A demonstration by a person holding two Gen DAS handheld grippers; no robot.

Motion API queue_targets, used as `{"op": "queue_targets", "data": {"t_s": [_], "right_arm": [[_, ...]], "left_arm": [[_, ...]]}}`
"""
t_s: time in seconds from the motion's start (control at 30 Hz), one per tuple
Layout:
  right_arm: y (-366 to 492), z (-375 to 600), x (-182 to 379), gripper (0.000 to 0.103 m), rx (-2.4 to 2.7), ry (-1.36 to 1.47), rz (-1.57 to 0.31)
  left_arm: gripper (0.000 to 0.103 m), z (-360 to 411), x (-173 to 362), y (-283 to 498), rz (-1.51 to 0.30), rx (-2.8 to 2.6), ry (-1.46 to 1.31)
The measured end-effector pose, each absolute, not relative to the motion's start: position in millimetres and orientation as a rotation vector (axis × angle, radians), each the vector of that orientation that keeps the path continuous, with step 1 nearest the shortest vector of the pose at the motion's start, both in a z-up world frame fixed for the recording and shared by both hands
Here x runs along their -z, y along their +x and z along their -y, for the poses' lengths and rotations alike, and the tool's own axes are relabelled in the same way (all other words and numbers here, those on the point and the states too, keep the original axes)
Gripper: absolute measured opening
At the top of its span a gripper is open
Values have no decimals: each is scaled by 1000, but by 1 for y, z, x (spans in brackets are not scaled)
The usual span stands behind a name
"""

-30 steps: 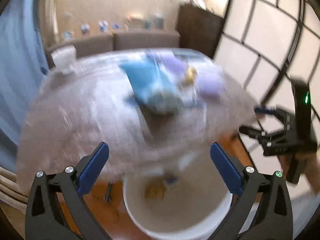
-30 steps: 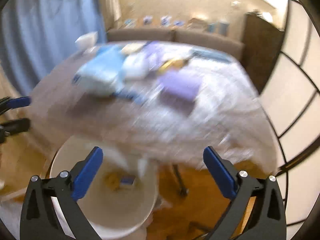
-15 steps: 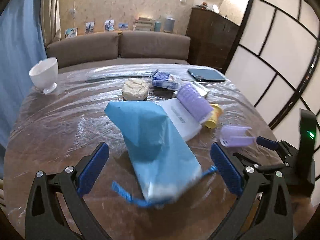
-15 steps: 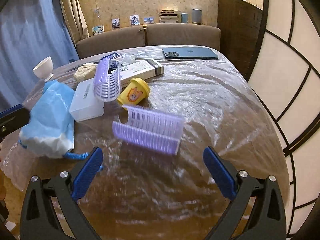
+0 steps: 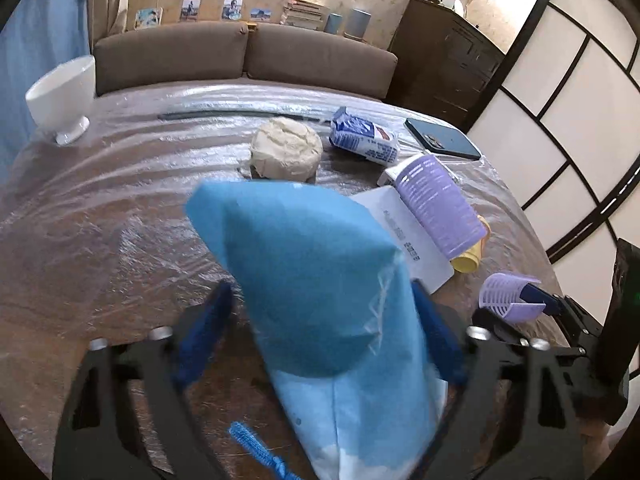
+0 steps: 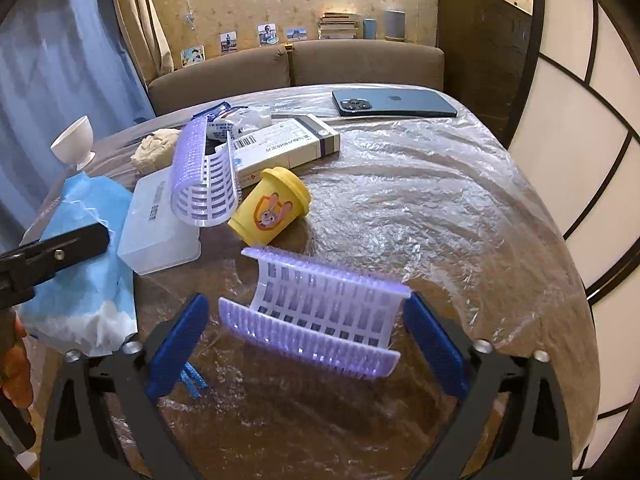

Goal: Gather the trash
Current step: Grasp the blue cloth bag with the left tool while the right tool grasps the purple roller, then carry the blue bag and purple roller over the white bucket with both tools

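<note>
A blue plastic bag (image 5: 320,288) lies on the plastic-covered table (image 5: 100,208), between the open fingers of my left gripper (image 5: 320,340); whether the pads touch it I cannot tell. The bag also shows in the right wrist view (image 6: 84,264). A lilac plastic mesh piece (image 6: 320,316) lies between the open fingers of my right gripper (image 6: 308,344), its ends close to both pads. It shows small in the left wrist view (image 5: 508,296). A second lilac mesh piece (image 6: 204,176) leans on a white box (image 6: 160,224).
A yellow cup (image 6: 272,208) lies on its side. A carton (image 6: 280,144), a phone (image 6: 392,104), a blue-white packet (image 5: 364,136), a dough-like lump (image 5: 286,148) and a white bowl (image 5: 60,96) are farther back. A sofa (image 5: 240,56) stands behind the table.
Both grippers rose from over a white bucket below the table edge to the tabletop. The left now straddles the blue bag, the right straddles the lilac mesh; both jaws have narrowed.
</note>
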State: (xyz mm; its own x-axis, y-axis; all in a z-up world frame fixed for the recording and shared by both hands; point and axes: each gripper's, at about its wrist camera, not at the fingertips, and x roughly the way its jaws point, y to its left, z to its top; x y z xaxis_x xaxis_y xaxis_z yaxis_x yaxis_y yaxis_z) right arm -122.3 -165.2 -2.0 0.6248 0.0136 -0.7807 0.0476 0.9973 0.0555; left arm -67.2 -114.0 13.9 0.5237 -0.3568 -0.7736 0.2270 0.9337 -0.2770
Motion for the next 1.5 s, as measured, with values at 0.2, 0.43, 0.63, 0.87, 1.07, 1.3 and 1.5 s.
{"op": "queue_targets", "data": {"t_s": [0.2, 0.43, 0.63, 0.87, 1.07, 1.3, 1.5], "right_arm": [[-127, 164, -5, 76, 1, 61, -869], [-143, 166, -20, 76, -38, 93, -829], [-154, 166, -27, 76, -67, 110, -826], [-167, 160, -27, 76, -97, 121, -843], [-181, 149, -32, 76, -135, 105, -847], [-199, 137, -35, 76, -183, 93, -856], [-214, 130, -36, 76, -213, 85, -866]], "left_arm": [[50, 111, -16, -75, -944, 387, -163], [46, 104, -32, -92, -891, 409, -168], [46, 94, -43, -109, -878, 419, -192], [46, 94, -47, -128, -876, 425, -167], [46, 90, -49, -147, -864, 420, -138], [46, 87, -48, -166, -867, 413, -114], [46, 81, -46, -182, -876, 426, -112]]}}
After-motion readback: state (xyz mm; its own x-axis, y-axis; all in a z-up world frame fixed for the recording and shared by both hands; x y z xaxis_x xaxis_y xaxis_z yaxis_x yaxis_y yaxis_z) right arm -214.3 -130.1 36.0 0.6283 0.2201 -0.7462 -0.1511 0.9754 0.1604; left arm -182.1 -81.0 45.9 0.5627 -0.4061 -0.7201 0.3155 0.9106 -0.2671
